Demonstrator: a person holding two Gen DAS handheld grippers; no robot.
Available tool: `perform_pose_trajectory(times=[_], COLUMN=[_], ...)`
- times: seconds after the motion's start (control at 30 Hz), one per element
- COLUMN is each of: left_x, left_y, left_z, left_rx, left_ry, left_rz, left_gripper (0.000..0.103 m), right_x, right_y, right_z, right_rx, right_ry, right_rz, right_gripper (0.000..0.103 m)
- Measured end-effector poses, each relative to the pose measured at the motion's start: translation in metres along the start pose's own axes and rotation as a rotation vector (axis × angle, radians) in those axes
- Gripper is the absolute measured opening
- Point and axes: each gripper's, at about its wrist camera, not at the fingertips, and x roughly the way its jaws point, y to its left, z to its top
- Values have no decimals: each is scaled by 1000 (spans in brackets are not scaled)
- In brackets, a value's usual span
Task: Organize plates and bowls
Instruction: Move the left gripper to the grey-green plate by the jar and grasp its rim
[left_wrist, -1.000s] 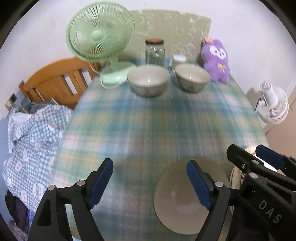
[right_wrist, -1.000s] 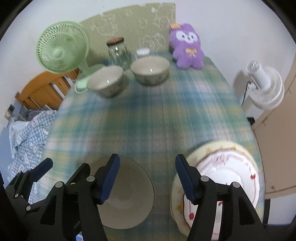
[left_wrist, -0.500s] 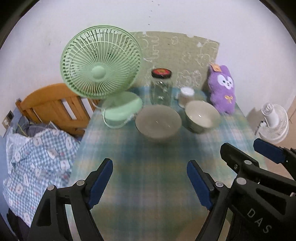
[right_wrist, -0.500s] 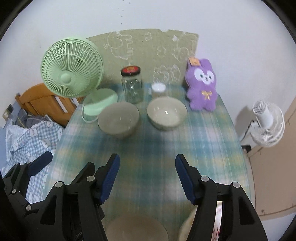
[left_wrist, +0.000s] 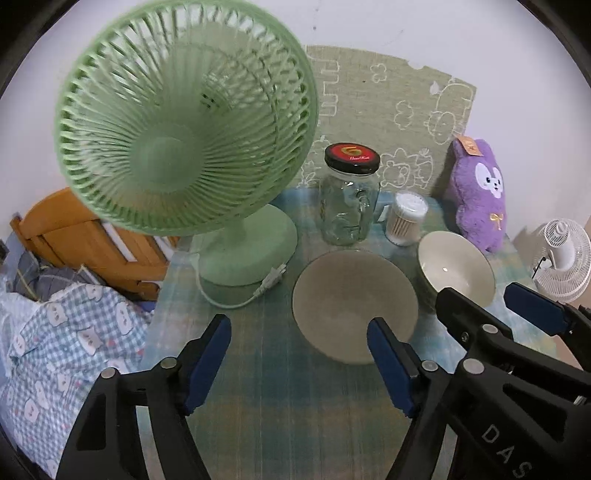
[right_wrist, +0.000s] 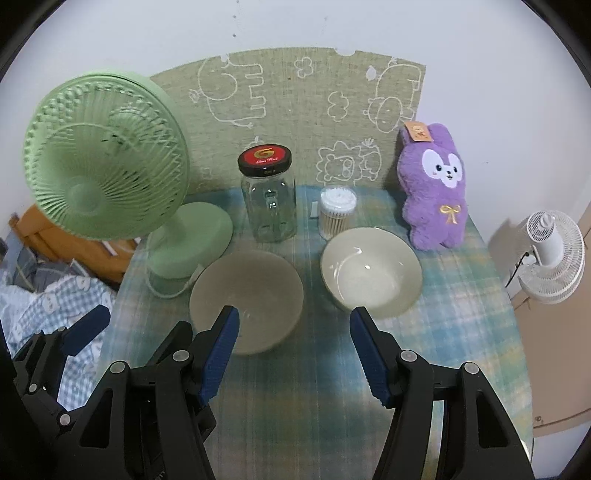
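Observation:
Two beige bowls stand side by side at the far end of the checked tablecloth (left_wrist: 295, 413). My left gripper (left_wrist: 297, 338) hovers at the near rim of the left bowl (left_wrist: 347, 299); its jaws are closing and its pads press on nothing. One blue pad overlaps that rim. My right gripper (right_wrist: 294, 319) is open over the cloth, with the left bowl (right_wrist: 245, 291) by one pad and the right bowl (right_wrist: 371, 273) by the other. In the left wrist view the right gripper (left_wrist: 478, 299) sits in front of the right bowl (left_wrist: 456, 266). No plates are in view.
A green desk fan (left_wrist: 184, 122) with its cord stands far left. Behind the bowls are a glass jar (left_wrist: 349, 199), a cotton-swab tub (left_wrist: 404, 218) and a purple plush (left_wrist: 476, 192). Off the table are a white fan (right_wrist: 550, 254), wooden furniture (left_wrist: 74, 236) and checked bedding (left_wrist: 55, 332).
Both grippers have travelled forward across the table to the two far bowls. The near bowl and the flowered plates have dropped out of view. The left jaws have narrowed a little.

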Motion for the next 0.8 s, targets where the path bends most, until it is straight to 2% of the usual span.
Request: perform_pose_trajectory(times=[0.13, 0.23, 0.3, 0.57, 0.63, 0.77, 0.8], left_x=[26, 46, 58, 90, 97, 108, 109], left_y=[4, 3, 1, -2, -3, -2, -2], left_z=[7, 9, 9, 7, 6, 4, 4], left_rx=[-3, 11, 20, 20, 17, 5, 4], left_ry=[18, 45, 64, 106, 119, 149, 150], left_rz=[-18, -34, -45, -46, -53, -60, -64], left_gripper=[73, 65, 61, 52, 47, 39, 37], right_x=[29, 50, 62, 100, 108, 121, 123], right_y=[2, 7, 8, 5, 4, 3, 3], right_z=[9, 12, 12, 12, 12, 11, 11], right_rx=[16, 23, 22, 36, 43, 55, 55], right_ry=[18, 49, 61, 113, 127, 157, 158], right_rz=[4, 12, 3, -18, -16, -11, -13], right_gripper=[64, 54, 51, 50, 49, 35, 34])
